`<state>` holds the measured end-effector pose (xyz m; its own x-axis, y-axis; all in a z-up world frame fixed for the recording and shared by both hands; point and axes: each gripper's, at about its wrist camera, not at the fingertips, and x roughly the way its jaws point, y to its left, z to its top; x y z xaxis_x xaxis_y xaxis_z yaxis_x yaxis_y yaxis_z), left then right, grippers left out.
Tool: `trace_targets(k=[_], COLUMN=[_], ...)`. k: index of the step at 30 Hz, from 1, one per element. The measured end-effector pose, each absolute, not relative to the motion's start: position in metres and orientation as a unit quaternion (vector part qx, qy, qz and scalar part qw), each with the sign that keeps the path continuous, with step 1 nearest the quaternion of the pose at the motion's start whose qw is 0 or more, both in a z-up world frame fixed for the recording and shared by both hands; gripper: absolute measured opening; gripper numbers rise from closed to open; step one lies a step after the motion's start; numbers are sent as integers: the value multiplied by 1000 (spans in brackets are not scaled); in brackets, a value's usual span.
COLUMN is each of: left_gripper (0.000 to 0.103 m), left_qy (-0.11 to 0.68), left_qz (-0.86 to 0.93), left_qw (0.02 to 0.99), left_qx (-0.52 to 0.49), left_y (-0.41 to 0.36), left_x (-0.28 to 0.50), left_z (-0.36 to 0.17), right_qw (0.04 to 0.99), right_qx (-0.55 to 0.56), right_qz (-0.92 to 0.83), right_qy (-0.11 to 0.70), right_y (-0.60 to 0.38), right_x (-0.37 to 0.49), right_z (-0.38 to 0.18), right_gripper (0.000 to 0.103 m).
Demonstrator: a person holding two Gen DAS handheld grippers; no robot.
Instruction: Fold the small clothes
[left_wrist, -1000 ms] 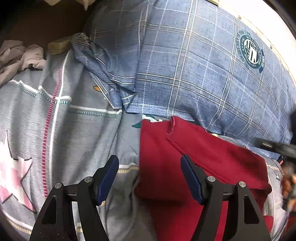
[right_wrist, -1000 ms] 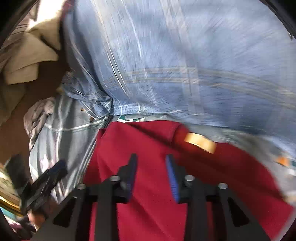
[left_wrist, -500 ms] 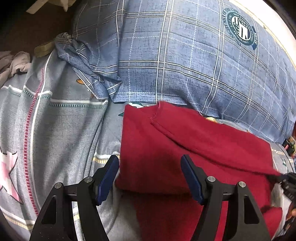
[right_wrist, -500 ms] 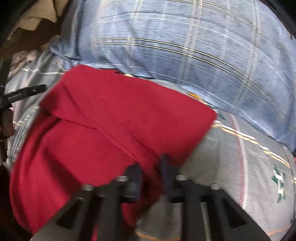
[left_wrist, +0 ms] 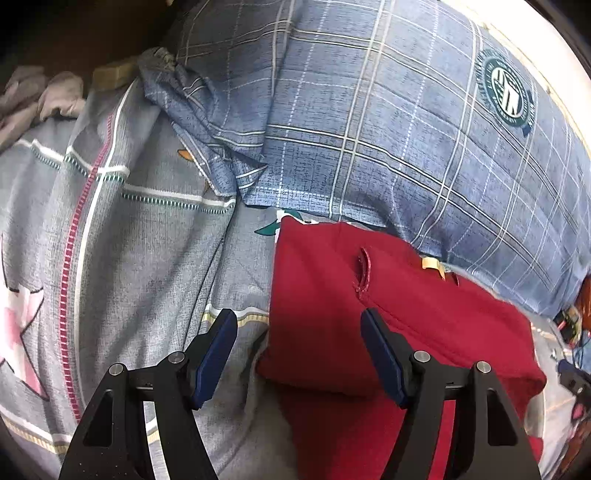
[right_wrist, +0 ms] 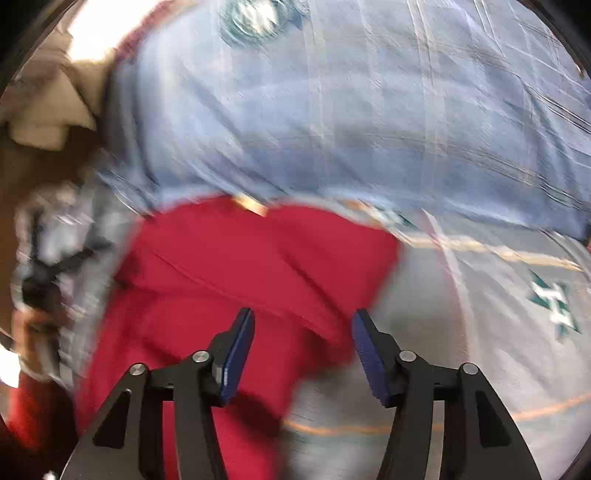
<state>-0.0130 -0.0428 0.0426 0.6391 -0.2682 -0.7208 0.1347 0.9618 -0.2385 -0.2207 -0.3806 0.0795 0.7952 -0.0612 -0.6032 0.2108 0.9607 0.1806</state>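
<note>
A red garment [left_wrist: 332,295] lies folded over on the grey patterned bedsheet [left_wrist: 155,251], just below a blue plaid pillow [left_wrist: 388,122]. My left gripper [left_wrist: 297,350] is open and empty, its jaws standing over the garment's left edge. In the right wrist view, which is blurred, the same red garment [right_wrist: 240,266] lies ahead, and my right gripper [right_wrist: 301,350] is open and empty above its right edge. A beige tag [left_wrist: 430,263] shows at the garment's far edge.
Crumpled pale clothes [left_wrist: 40,99] lie at the far left of the bed. A dark gap [left_wrist: 74,33] runs behind the pillow. The bedsheet [right_wrist: 498,314] stretches to the right of the garment. A beige cloth [right_wrist: 48,107] sits at the upper left.
My right gripper has let go of the red garment and opened. The folded flap now lies flat. My left gripper stays open and has shifted slightly left.
</note>
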Motion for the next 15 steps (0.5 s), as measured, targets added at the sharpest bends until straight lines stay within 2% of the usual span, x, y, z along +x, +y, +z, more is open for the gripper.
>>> trace_targets(k=[6,12,15], left_gripper=[69,69,69], left_qy=[420,456,452], left_qz=[-88,-63,-65], left_qw=[901,886,888], left_qx=[-58,-54,-57], left_y=[-44,-46,-46], left_x=[-8,10,10], left_z=[37,23,25], right_qw=[943,925,926], right_qx=[41,-37,-49], right_qz=[7,42,22], right_qy=[330,376,374], right_y=[-298,-233,-233], right_x=[-108,-27,-17], right_z=[73,28,19], right_gripper=[55,51,30])
